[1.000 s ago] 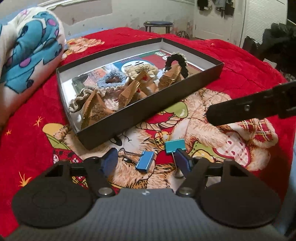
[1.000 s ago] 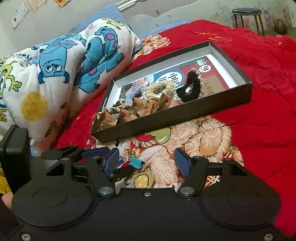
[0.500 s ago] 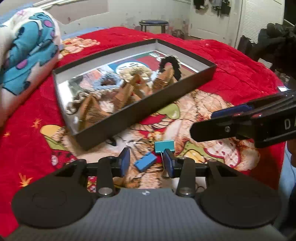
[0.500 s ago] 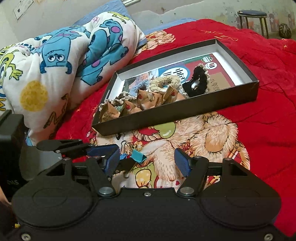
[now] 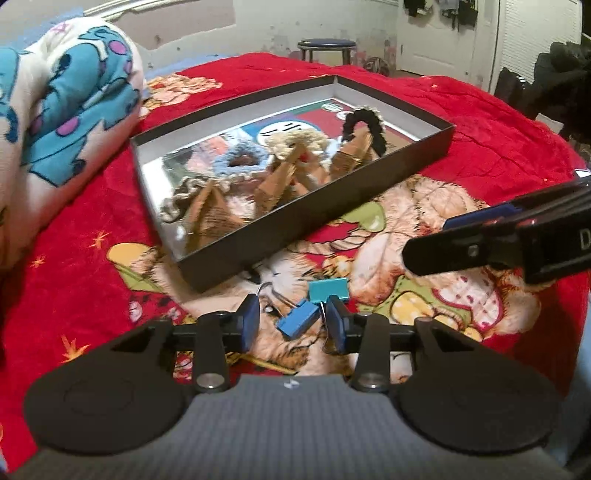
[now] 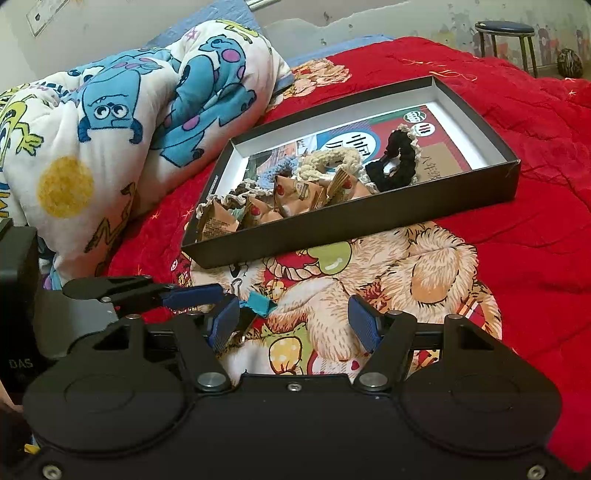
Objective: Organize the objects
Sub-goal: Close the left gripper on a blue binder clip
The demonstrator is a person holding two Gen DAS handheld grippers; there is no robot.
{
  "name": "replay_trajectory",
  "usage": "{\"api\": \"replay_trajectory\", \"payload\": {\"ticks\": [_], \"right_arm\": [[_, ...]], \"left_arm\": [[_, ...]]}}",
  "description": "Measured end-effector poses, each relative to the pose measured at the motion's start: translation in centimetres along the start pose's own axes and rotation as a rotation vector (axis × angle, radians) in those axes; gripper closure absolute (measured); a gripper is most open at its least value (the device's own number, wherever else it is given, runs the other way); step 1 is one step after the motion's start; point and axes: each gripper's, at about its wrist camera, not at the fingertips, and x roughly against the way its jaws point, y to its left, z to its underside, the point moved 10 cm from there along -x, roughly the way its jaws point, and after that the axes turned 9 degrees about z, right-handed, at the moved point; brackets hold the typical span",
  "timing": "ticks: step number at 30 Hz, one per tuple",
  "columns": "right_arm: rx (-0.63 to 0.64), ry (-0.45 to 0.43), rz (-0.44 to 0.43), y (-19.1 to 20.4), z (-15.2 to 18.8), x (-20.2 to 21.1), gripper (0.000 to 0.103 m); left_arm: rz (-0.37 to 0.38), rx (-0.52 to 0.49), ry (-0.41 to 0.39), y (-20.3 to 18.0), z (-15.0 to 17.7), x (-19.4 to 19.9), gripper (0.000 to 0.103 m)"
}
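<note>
A blue binder clip lies on the red bear-print blanket, and my left gripper is shut on it: the right pad meets its body, the wire handles reach the left pad. A teal binder clip rests just beyond, touching that spot. Farther back sits a shallow black box holding scrunchies and brown snack packets. My right gripper hovers open over the blanket with nothing between its fingers, to the right of the clips.
A rolled cartoon quilt lies left of the box. A round stool stands past the bed. Dark clothing is piled at the far right. Red blanket spreads right of the box.
My left jaws have narrowed from wide apart to close around the blue clip. In the left wrist view the right gripper has come further in from the right.
</note>
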Motion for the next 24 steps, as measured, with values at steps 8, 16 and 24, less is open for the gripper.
{"api": "replay_trajectory", "payload": {"ticks": [8, 16, 24], "right_arm": [[0.002, -0.002, -0.003, 0.0, -0.2, 0.1, 0.038], [-0.015, 0.003, -0.011, -0.2, -0.3, 0.0, 0.038], [0.003, 0.005, -0.009, 0.1, -0.2, -0.1, 0.038]], "left_arm": [[-0.012, 0.051, 0.012, 0.6, 0.5, 0.1, 0.055], [-0.056, 0.122, 0.027, 1.6, 0.9, 1.5, 0.056], [-0.076, 0.115, 0.034, 2.1, 1.1, 1.3, 0.065]]}}
